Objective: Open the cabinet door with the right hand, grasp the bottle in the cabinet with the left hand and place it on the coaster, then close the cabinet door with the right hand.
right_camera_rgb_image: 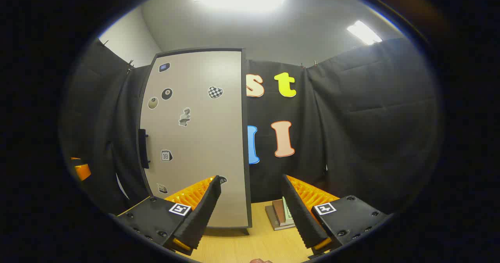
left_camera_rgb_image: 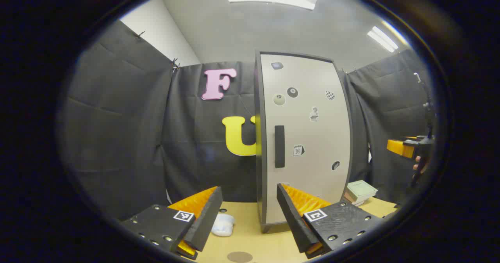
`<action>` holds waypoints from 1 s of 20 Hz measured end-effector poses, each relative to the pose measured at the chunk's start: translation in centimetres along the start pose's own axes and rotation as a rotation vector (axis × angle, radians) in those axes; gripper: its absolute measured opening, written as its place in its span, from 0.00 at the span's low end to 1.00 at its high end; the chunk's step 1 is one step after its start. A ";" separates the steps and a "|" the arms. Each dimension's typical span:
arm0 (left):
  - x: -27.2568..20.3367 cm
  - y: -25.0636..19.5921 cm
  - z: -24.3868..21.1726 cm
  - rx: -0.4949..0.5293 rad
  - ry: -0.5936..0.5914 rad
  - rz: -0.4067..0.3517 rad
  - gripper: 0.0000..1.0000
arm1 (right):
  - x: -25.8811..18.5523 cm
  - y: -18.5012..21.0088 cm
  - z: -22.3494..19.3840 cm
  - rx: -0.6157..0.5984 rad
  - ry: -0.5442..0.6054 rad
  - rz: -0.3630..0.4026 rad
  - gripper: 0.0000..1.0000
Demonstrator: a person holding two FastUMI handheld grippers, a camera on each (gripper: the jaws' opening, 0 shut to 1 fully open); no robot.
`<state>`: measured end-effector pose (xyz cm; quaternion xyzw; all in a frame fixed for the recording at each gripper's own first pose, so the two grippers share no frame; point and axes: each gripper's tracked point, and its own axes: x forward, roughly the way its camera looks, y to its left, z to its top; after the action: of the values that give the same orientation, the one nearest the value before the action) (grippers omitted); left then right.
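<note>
Door (left_camera_rgb_image: 304, 138) is shut, so any bottle inside is hidden. Coaster (left_camera_rgb_image: 239, 256) lies on the table (left_camera_rgb_image: 254, 235) near the left gripper (left_camera_rgb_image: 250, 212). Both grippers are spread wide, holding nothing. First step: right gripper (right_camera_rgb_image: 252, 208) must reach the handle (right_camera_rgb_image: 143, 148) and pull

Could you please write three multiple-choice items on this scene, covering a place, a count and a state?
1. Where is the handle on the cabinet door?
A. left edge
B. right edge
C. top edge

2. How many ball stickers are on the door?
A. none
B. two
C. five

3. What state is the cabinet door in?
A. removed
B. wide open
C. closed

Answers: 1 A, the dark bar sits by the left edge in the left gripper view. 2 B, a pale one and a black one sit side by side. 3 C, the door lies flush and no interior shows.
</note>
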<state>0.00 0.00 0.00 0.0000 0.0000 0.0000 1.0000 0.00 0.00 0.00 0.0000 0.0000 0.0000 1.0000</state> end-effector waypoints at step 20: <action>-1.0 1.1 -5.6 -0.060 0.088 0.037 0.88 | 2.7 5.6 -0.8 -0.020 0.054 0.151 0.98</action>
<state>-1.02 1.07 -5.61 -0.0300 0.0441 0.0187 0.9984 2.71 5.63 -0.82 -0.0102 0.0268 0.0756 0.9967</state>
